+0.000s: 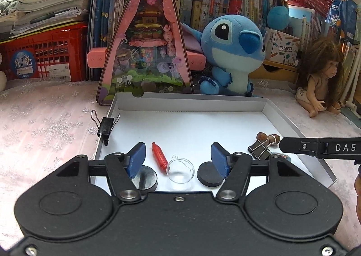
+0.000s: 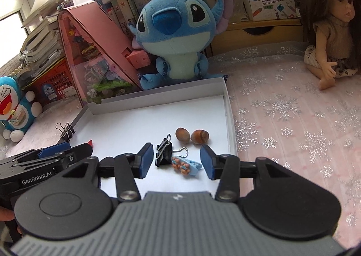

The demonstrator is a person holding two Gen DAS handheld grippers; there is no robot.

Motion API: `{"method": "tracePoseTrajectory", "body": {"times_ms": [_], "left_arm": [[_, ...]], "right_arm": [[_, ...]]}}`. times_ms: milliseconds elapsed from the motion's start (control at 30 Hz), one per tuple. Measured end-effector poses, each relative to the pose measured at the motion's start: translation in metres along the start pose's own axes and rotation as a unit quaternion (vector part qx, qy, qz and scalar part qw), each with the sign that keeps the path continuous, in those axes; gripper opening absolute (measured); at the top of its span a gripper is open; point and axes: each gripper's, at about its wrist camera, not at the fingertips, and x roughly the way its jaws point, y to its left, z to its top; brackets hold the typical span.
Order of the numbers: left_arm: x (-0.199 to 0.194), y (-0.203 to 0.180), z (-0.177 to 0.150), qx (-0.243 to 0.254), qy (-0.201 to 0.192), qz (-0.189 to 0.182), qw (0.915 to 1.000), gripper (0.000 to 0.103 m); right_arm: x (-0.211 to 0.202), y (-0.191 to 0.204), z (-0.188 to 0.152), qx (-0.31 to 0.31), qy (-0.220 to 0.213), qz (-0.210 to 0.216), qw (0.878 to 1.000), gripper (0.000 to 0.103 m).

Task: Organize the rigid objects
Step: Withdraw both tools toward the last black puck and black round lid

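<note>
Both grippers hover over the white tray (image 1: 300, 125), jaws apart and gripping nothing. Left gripper (image 1: 178, 158) has a red crayon-like stick (image 1: 159, 158), clear dome (image 1: 180, 170) and black disc (image 1: 209, 176) between its pads. Only the right gripper (image 2: 177, 158) view shows two hazelnuts (image 2: 191, 136), a binder clip (image 2: 164, 153) and a blue hair clip (image 2: 186, 164) – plus "GenRobot.AI" lettering. A Stitch plush (image 2: 173, 37) and doll (image 2: 334, 28) sit far back on the surface.

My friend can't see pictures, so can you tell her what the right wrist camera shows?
The right gripper hovers with open jaws over a white box lid holding a black binder clip, a blue hair clip and two hazelnuts. A blue plush toy and a doll sit behind.
</note>
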Motion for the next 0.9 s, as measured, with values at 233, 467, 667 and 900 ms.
{"method": "tracePoseTrajectory", "body": {"times_ms": [233, 467, 667, 900], "left_arm": [[-0.034, -0.007, -0.011, 0.02, -0.019, -0.015, 0.9995, 0.074], [-0.066, -0.014, -0.033, 0.028, -0.024, -0.038, 0.9986, 0.076], [-0.089, -0.018, -0.051, 0.04, -0.025, -0.044, 0.9979, 0.076], [-0.111, -0.021, -0.076, 0.051, -0.014, -0.064, 0.9965, 0.077]], "right_arm": [[-0.026, 0.015, -0.01, -0.051, -0.026, 0.008, 0.998, 0.076], [-0.048, 0.025, -0.029, -0.09, -0.044, 0.016, 0.995, 0.084], [-0.069, 0.027, -0.043, -0.098, -0.058, 0.029, 0.993, 0.086], [-0.09, 0.03, -0.064, -0.115, -0.06, 0.047, 0.99, 0.087]]}}
